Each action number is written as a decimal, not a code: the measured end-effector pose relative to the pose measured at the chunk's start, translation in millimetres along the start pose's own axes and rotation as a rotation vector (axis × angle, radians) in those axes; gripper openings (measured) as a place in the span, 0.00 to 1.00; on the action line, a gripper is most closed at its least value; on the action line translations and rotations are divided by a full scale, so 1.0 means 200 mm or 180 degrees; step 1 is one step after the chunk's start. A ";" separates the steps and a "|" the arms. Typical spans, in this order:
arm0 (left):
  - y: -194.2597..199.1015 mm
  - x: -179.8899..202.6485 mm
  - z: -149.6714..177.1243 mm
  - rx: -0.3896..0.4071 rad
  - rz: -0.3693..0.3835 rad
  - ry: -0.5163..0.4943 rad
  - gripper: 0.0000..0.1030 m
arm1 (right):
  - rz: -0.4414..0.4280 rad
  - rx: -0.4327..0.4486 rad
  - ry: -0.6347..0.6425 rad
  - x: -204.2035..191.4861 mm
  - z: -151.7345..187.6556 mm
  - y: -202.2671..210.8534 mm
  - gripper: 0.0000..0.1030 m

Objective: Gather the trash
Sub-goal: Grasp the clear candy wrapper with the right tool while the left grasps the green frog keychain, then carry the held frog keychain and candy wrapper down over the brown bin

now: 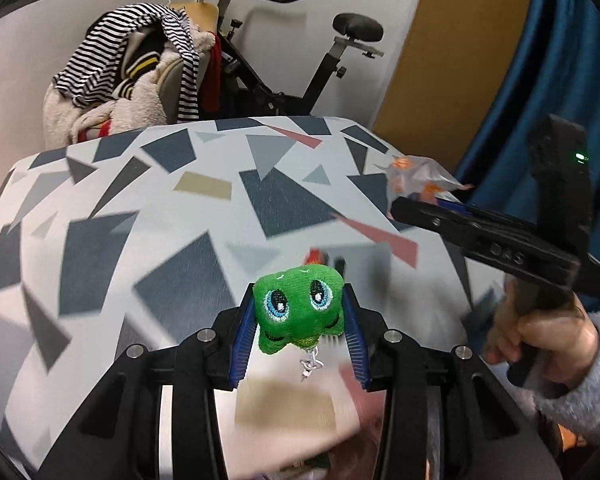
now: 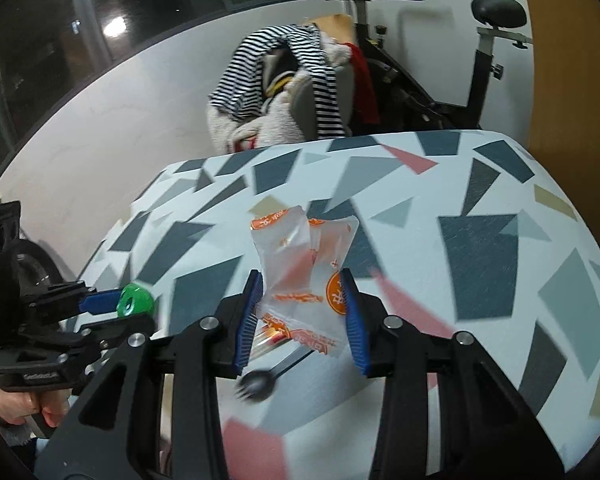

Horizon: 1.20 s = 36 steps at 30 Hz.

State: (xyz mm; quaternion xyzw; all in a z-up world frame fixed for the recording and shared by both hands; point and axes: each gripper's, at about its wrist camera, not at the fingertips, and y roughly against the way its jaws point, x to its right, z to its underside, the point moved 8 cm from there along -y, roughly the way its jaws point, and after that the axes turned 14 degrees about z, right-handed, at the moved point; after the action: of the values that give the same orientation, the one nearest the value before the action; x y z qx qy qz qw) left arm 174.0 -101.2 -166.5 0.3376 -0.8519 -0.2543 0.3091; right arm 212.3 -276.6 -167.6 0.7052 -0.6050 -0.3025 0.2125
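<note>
My left gripper (image 1: 298, 312) is shut on a small green plush toy (image 1: 298, 310) with blue eyes and a metal clasp hanging below it, held above the patterned table (image 1: 180, 220). My right gripper (image 2: 302, 308) is shut on a clear plastic wrapper (image 2: 304, 264) with orange print, held above the table. A black plastic spork (image 2: 260, 384) hangs below the wrapper in the right wrist view. The right gripper with the wrapper (image 1: 416, 178) shows at the right of the left wrist view. The left gripper with the green toy (image 2: 134, 300) shows at the left of the right wrist view.
The table has a white cloth with grey, dark blue, pink and tan shapes (image 2: 480, 240). Behind it a chair holds piled clothes, with a striped shirt (image 1: 140, 56) on top. An exercise bike (image 1: 300, 72) stands by the wall. A blue curtain (image 1: 540, 80) hangs at the right.
</note>
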 end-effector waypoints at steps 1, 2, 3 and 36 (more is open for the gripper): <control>0.04 0.01 0.04 0.0020 -0.0009 -0.0007 0.38 | -0.0005 0.0005 0.0003 -0.01 0.01 0.01 0.40; 0.10 0.03 0.09 0.0044 -0.0018 -0.0012 0.38 | -0.0033 0.0024 0.0015 -0.05 0.04 0.05 0.40; 0.16 0.05 0.16 0.0056 -0.0033 -0.0021 0.39 | -0.0054 0.0033 0.0017 -0.07 0.06 0.08 0.40; 0.23 0.18 1.06 -0.0292 0.0166 -0.0096 0.42 | -0.0359 -0.0379 0.0372 -0.39 0.93 0.24 0.40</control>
State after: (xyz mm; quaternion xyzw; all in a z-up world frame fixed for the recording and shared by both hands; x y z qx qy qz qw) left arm -13.8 -51.1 -268.9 0.2969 -0.8524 -0.2901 0.3180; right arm 43.3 -197.0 -258.5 0.7407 -0.5319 -0.3077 0.2715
